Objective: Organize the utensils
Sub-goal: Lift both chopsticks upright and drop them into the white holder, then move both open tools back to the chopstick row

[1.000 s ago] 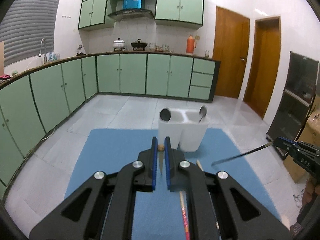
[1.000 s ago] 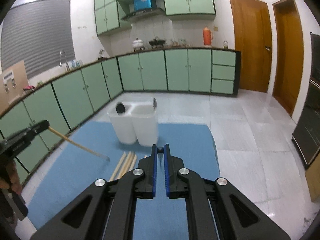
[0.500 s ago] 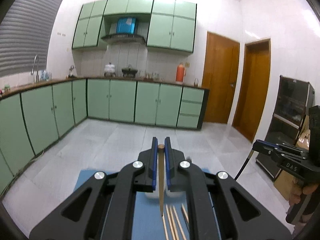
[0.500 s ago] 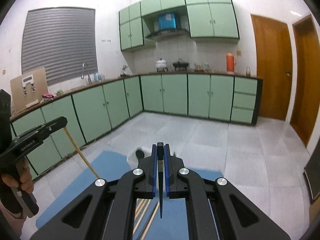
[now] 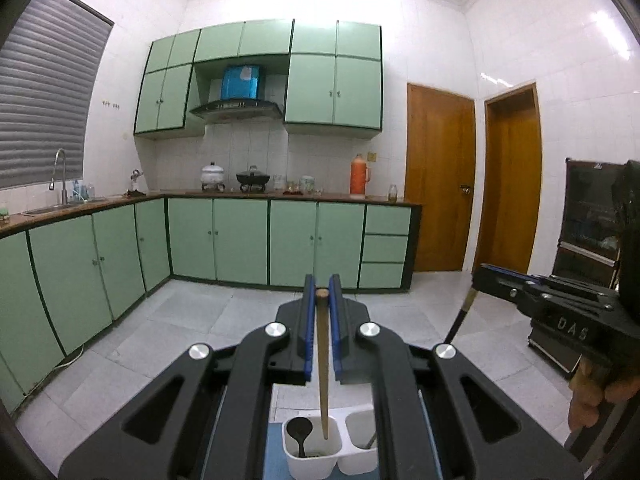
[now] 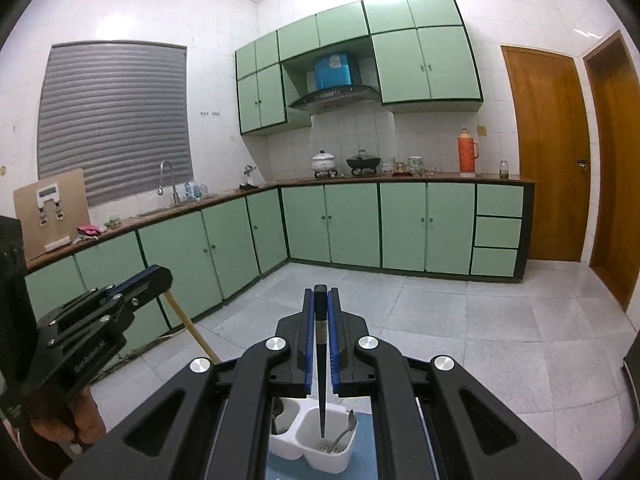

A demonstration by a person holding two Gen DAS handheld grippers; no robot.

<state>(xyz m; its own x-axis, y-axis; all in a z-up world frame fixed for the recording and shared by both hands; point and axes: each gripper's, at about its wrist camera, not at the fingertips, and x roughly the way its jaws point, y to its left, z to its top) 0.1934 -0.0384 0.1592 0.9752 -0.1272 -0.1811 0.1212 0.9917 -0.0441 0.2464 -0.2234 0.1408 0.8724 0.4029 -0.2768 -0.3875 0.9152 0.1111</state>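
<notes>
My left gripper [image 5: 322, 292] is shut on a wooden chopstick [image 5: 323, 380] that hangs straight down. Its tip is above the left compartment of the white two-part holder [image 5: 308, 464], where a black spoon [image 5: 299, 430] stands. A metal spoon [image 5: 370, 440] leans in the right compartment. My right gripper [image 6: 320, 292] is shut on a black chopstick [image 6: 321, 392], its tip over the right compartment of the holder [image 6: 320, 462], beside the metal spoon [image 6: 348, 426]. Each wrist view shows the other gripper at its side: the right gripper [image 5: 478, 280] and the left gripper [image 6: 160, 280].
The holder stands on a blue mat [image 6: 364, 460] on a pale tiled floor [image 5: 180, 320]. Green cabinets [image 5: 240, 240] line the back and left walls. Two wooden doors [image 5: 440, 184] and a dark cabinet [image 5: 588, 240] are at the right. A hand [image 5: 600, 392] grips the right tool.
Both grippers rose and levelled out, each still holding its chopstick. The chopsticks now hang down, and the holder has gone from ahead of the fingers to below them.
</notes>
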